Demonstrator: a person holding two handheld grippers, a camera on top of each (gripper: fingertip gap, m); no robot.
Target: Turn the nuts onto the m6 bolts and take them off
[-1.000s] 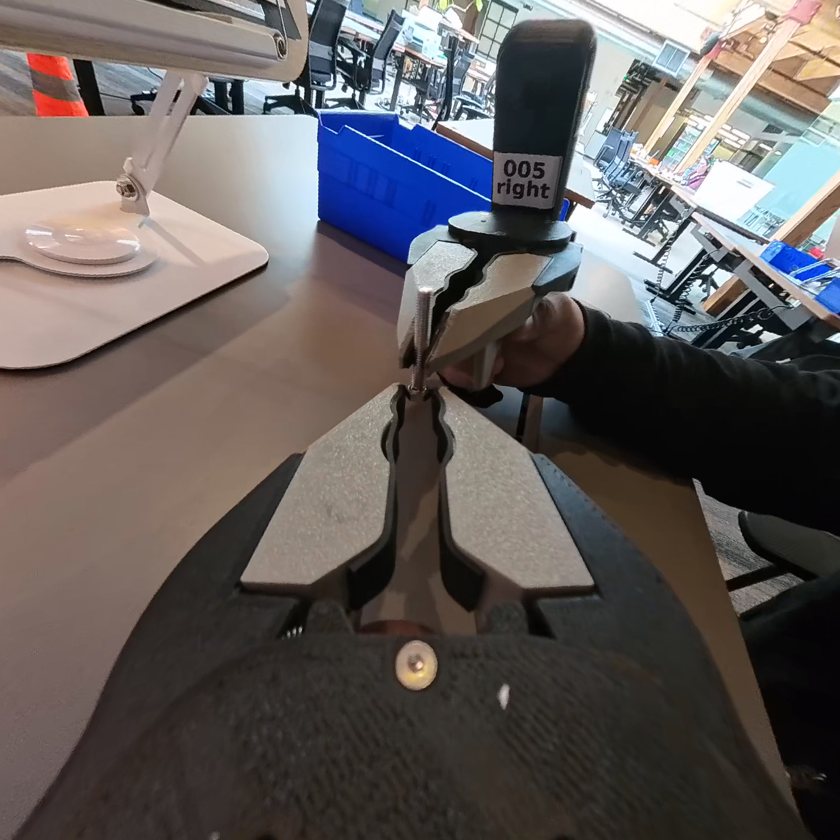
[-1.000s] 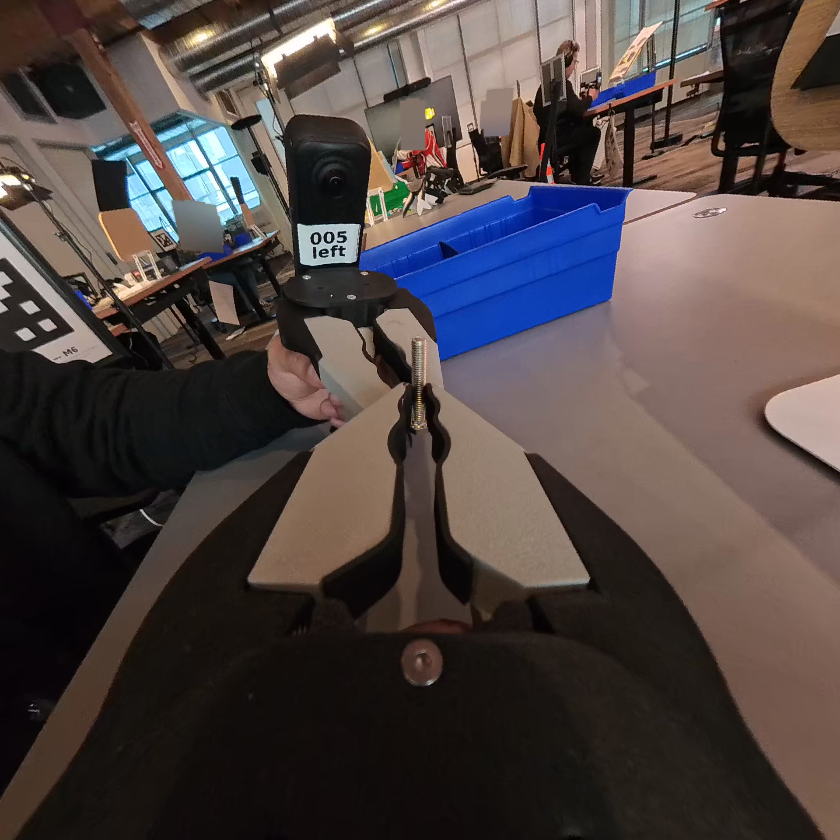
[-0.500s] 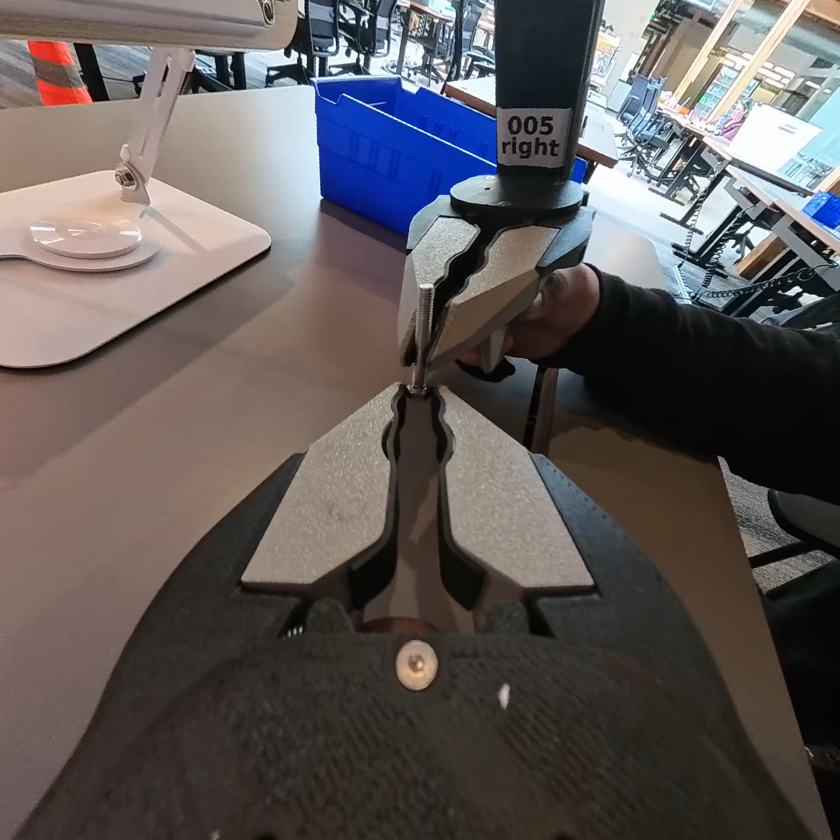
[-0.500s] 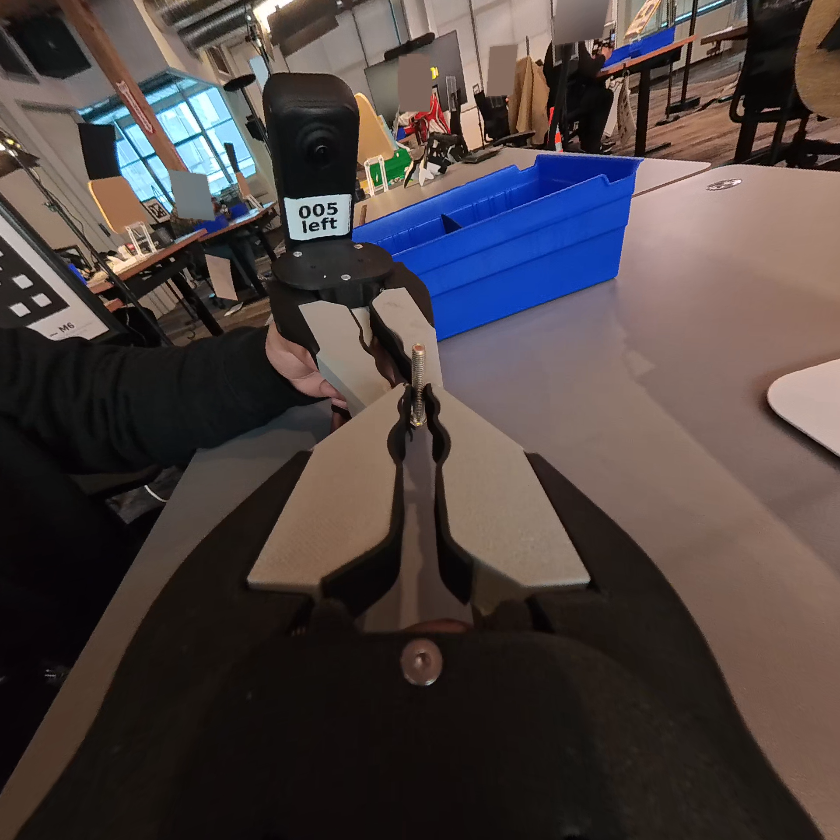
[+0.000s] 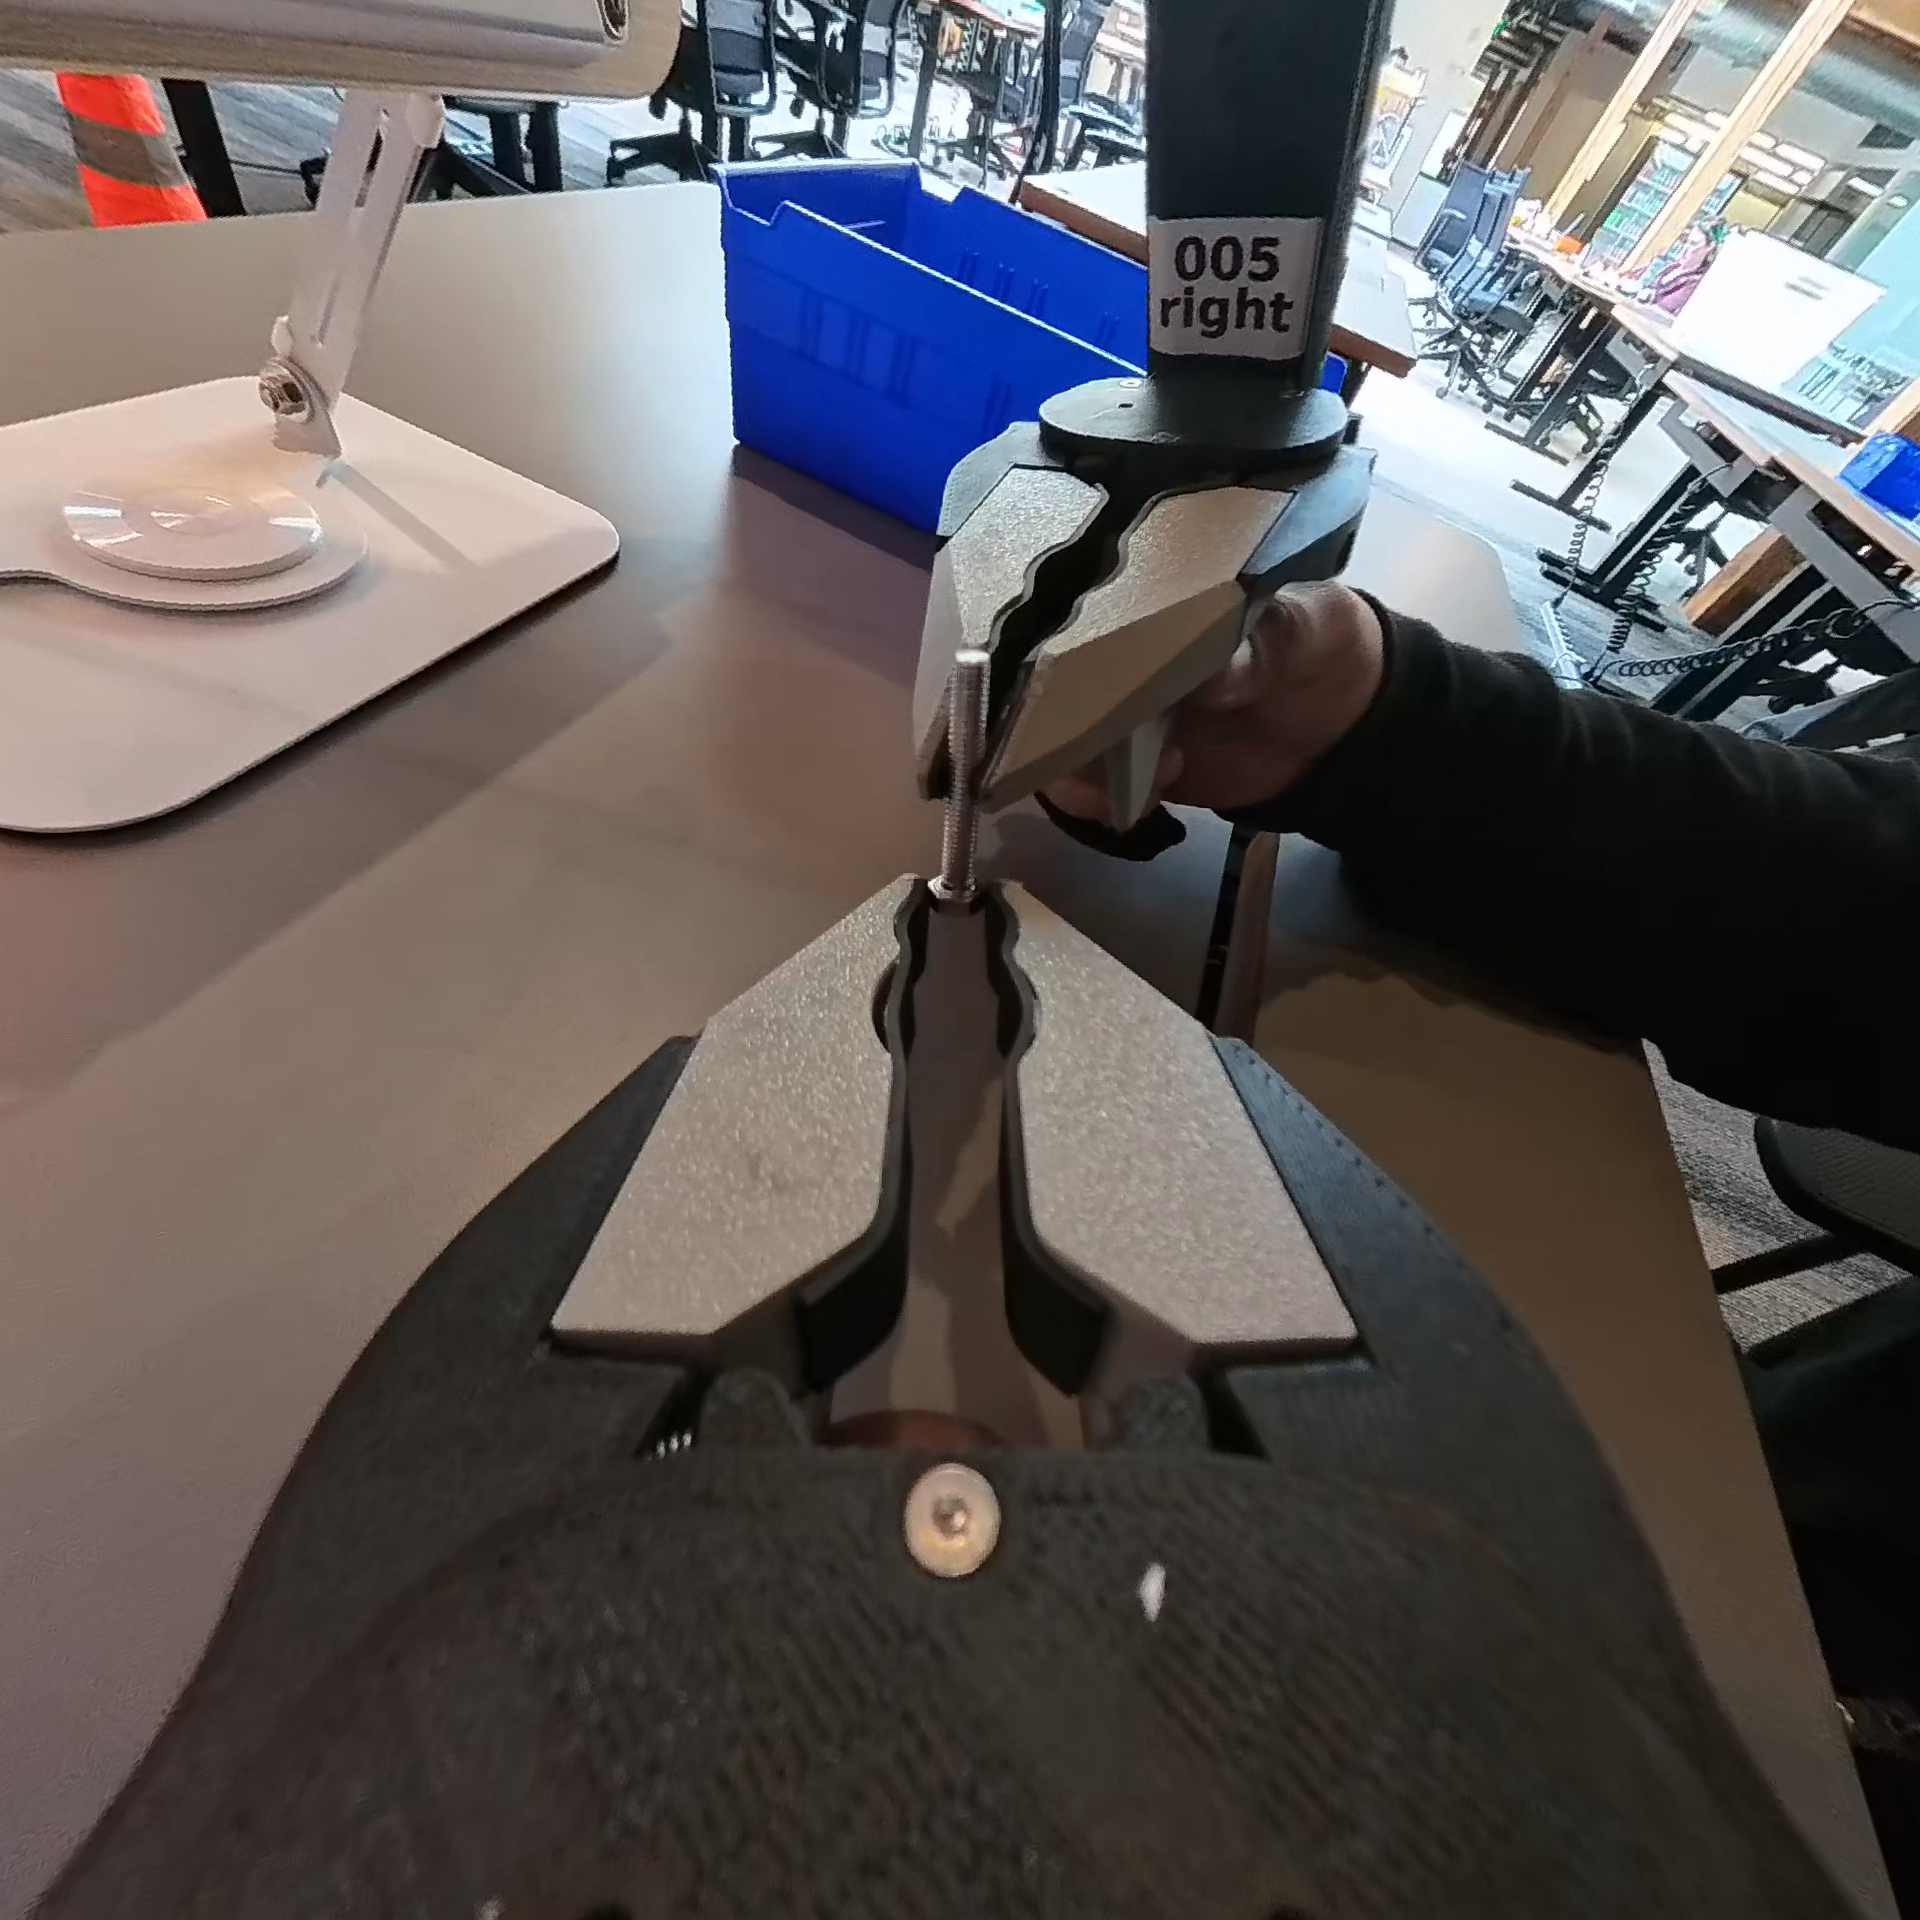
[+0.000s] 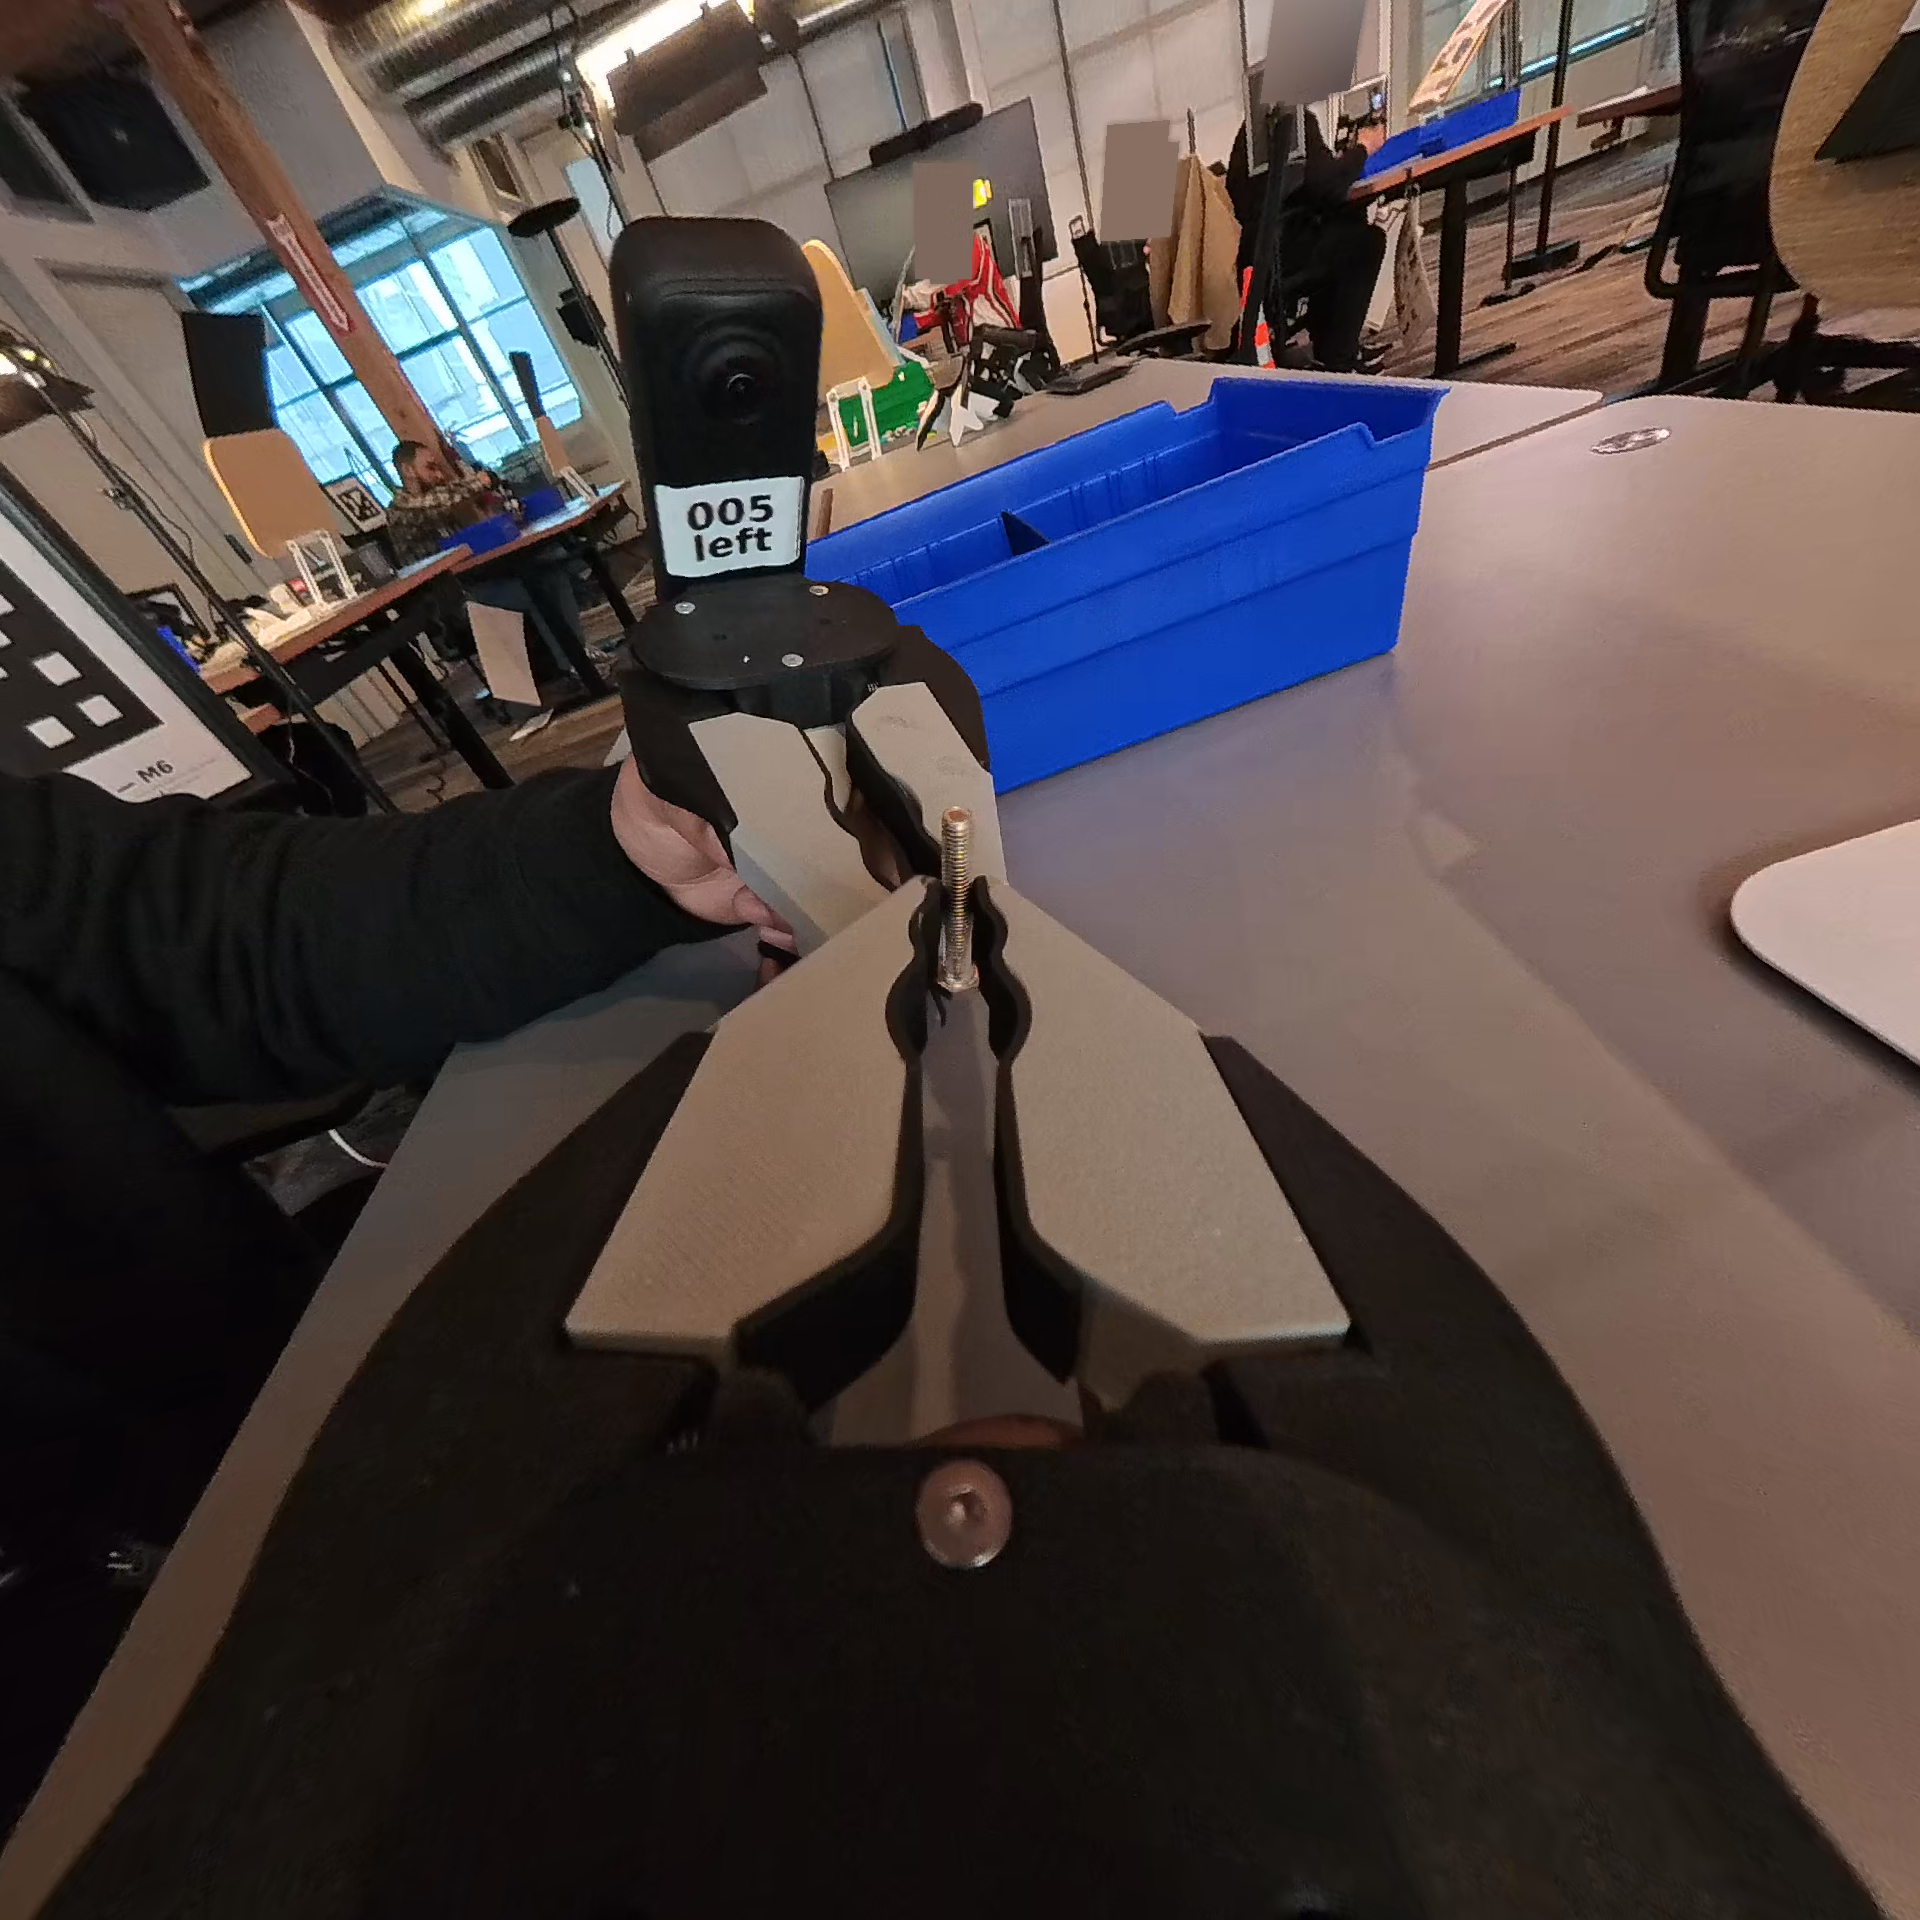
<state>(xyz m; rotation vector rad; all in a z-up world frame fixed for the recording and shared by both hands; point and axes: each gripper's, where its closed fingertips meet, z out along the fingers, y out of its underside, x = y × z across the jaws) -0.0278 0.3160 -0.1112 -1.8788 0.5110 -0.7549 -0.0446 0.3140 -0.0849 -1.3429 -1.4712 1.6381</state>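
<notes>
One bolt (image 6: pixel 954 902), upright, between right fingers (image 6: pixel 1101 1091)

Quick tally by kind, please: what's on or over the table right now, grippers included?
Grippers: 2 (left gripper, right gripper)
Bolt: 1
Blue bin: 1
White stand: 1
Total: 5
I cannot make out a separate nut at the bolt's lower end, so none is counted.

Light: bright, even daylight from windows (image 6: pixel 416 343) far beyond the gripper.
Shadows: soft on table (image 5: pixel 312 1039).
Edges: wide-angle bending, slight blur.
</notes>
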